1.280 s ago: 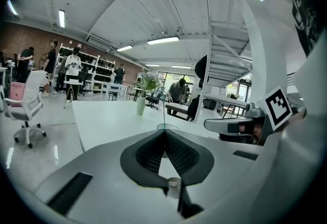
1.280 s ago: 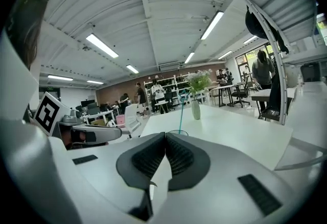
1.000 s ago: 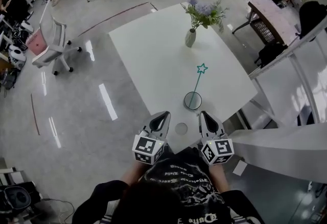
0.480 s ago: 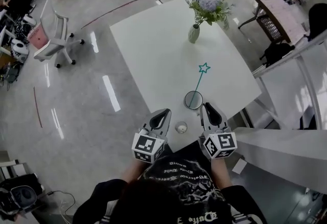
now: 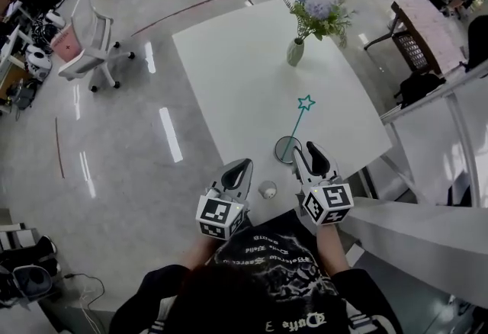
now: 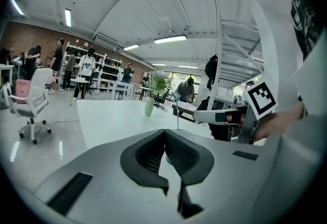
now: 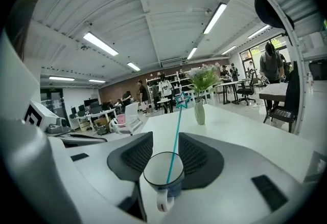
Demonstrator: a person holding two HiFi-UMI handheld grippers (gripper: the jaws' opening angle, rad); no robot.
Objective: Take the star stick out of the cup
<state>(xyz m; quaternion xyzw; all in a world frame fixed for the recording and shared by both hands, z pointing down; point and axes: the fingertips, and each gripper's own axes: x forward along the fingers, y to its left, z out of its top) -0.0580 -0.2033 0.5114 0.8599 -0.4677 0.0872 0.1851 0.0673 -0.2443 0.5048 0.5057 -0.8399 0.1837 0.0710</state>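
The right gripper's jaws have just been opened round the cup holding the star stick. The cup's handle is shown in the right gripper view alone. The left gripper is clenched, empty.

Right gripper forward to the cup, jaws newly apart (cup between them)

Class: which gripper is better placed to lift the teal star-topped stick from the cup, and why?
Right. The right gripper has just been opening its jaws, which now flank the dark, white-handled cup holding the thin teal star-topped stick. The left gripper is shut, off to one side.
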